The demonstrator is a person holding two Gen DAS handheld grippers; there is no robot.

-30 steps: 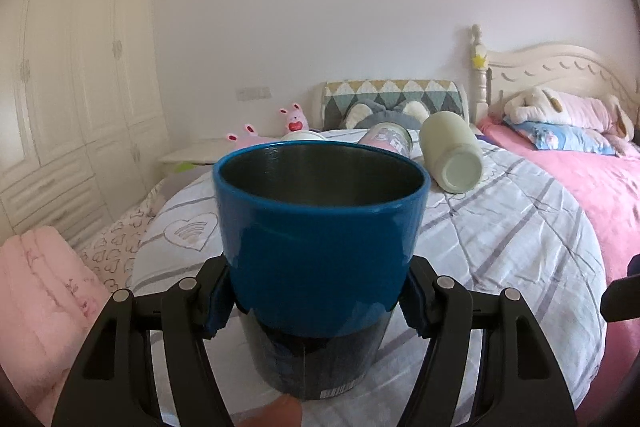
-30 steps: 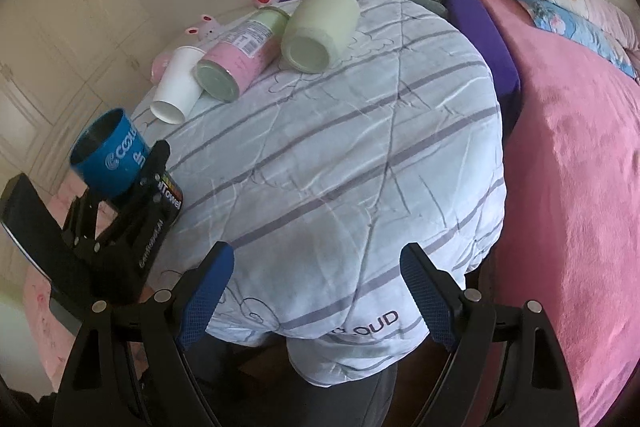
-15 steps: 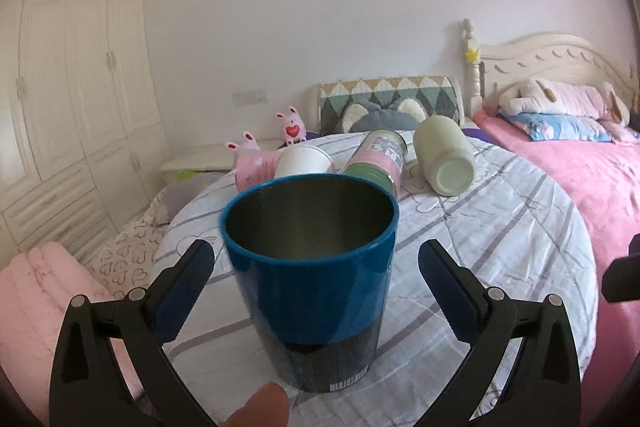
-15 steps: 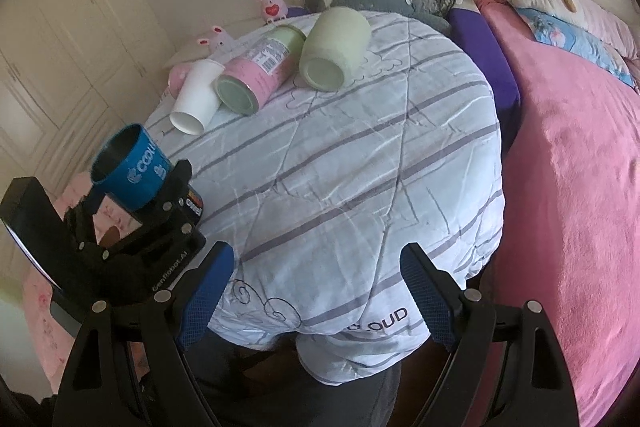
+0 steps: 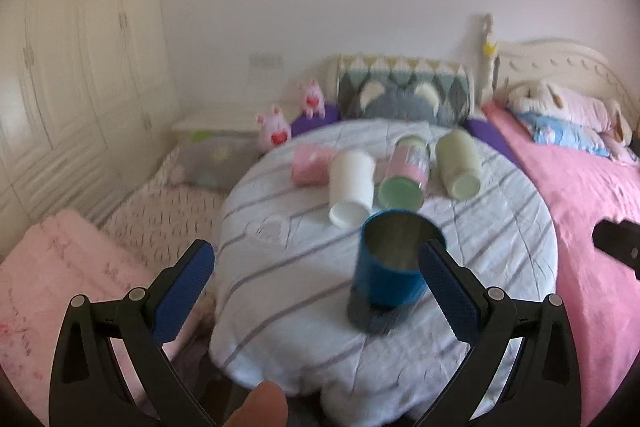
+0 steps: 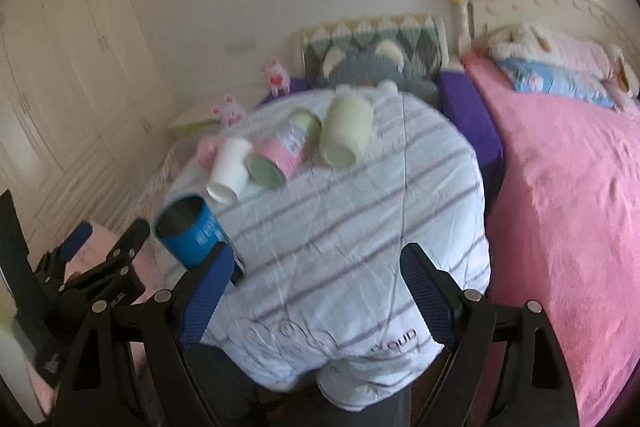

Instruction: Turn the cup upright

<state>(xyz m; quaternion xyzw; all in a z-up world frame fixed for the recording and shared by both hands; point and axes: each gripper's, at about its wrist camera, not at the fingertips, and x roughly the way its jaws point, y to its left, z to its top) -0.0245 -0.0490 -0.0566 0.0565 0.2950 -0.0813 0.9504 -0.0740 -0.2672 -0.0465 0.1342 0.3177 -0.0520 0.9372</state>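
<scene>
A blue cup (image 5: 390, 267) with a dark base stands upright, mouth up, on the striped round table (image 5: 500, 235). It also shows in the right wrist view (image 6: 190, 235) at the table's left edge. My left gripper (image 5: 316, 267) is open and empty, pulled back from the cup, which shows just inside its right finger. My right gripper (image 6: 314, 287) is open and empty above the table's near edge. Further back lie a white cup (image 5: 350, 187), a pink-and-green can (image 5: 404, 175), a pale green cup (image 5: 458, 163) and a pink cup (image 5: 308, 165), all on their sides.
A pink bed (image 5: 592, 211) borders the table on the right. A pink blanket (image 5: 48, 279) and patterned bedding (image 5: 160, 215) lie on the left. Cushions (image 5: 404, 93) and plush toys (image 5: 274, 123) sit behind the table. White wardrobes (image 5: 60, 67) line the left wall.
My left gripper opened, let go of the blue cup and drew back from it. The cup stays upright on the table. My right gripper rose and tilted slightly, still open.
</scene>
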